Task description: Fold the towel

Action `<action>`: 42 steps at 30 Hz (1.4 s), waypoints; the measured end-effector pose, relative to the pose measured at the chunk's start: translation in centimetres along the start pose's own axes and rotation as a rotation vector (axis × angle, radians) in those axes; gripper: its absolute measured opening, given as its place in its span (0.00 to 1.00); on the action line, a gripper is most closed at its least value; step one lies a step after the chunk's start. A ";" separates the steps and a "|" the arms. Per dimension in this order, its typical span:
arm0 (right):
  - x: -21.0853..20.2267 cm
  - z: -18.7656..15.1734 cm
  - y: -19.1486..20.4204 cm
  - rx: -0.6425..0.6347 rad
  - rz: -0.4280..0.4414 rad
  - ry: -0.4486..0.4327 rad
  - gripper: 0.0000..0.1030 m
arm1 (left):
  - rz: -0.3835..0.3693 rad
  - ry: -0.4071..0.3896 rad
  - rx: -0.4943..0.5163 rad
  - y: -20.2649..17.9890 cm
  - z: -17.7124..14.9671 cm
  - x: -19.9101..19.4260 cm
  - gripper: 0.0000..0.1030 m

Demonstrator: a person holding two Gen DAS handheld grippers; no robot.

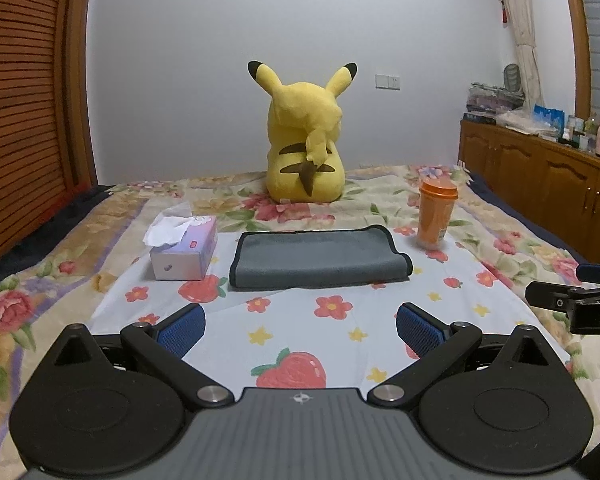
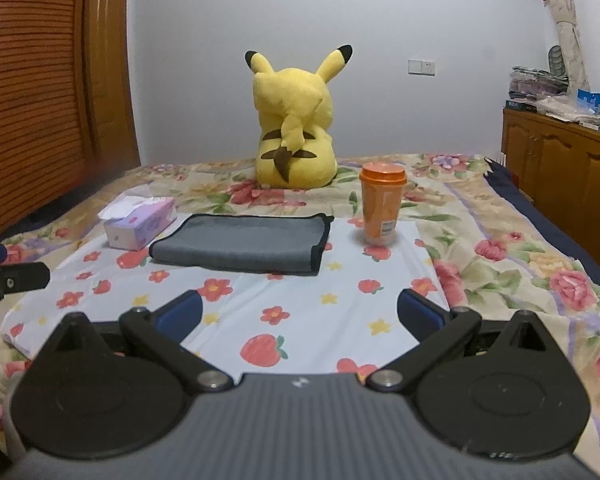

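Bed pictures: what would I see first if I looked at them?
Your eye jumps first to the big yellow plush toy with black-tipped ears, sitting at the far end of the flowery bedspread with its back to the camera. In front of it lies the folded grey towel with a black edge, between an orange lidded cup on its right and a purple tissue box on its left.

A floral bed [image 1: 512,232] carries a strawberry-print cloth [image 1: 340,320] and yellow plush [image 1: 306,140].
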State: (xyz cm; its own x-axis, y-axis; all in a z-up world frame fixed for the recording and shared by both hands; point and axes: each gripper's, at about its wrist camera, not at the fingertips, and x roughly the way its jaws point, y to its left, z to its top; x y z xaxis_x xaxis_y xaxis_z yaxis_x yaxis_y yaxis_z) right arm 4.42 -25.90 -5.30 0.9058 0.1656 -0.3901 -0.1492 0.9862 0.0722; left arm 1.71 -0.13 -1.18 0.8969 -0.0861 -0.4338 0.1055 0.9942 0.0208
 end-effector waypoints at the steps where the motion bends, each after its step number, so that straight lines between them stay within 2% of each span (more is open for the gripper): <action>1: 0.0 0.0 -0.1 0.002 -0.002 -0.003 1.00 | 0.001 -0.001 0.000 0.0 0.0 0.0 1.00; 10: -0.4 0.0 -0.5 0.023 -0.011 -0.040 1.00 | 0.020 -0.034 0.010 -0.1 0.0 -0.4 1.00; 18: -1.4 0.3 -0.7 0.032 -0.011 -0.115 1.00 | 0.042 -0.071 0.024 -0.2 0.2 -0.9 1.00; 31: -2.0 0.3 -0.9 0.026 -0.021 -0.157 1.00 | 0.064 -0.125 0.024 -0.2 0.4 -1.4 1.00; 42: -2.1 0.4 -0.9 0.021 -0.022 -0.162 1.00 | 0.061 -0.126 0.024 -0.2 0.5 -1.4 1.00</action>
State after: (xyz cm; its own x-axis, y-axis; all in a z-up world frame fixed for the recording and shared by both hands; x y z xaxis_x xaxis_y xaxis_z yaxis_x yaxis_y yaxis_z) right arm 2.79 -27.12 -4.23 0.9611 0.1393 -0.2385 -0.1221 0.9888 0.0854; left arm 0.66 -0.28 -0.18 0.9486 -0.0348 -0.3147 0.0584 0.9961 0.0658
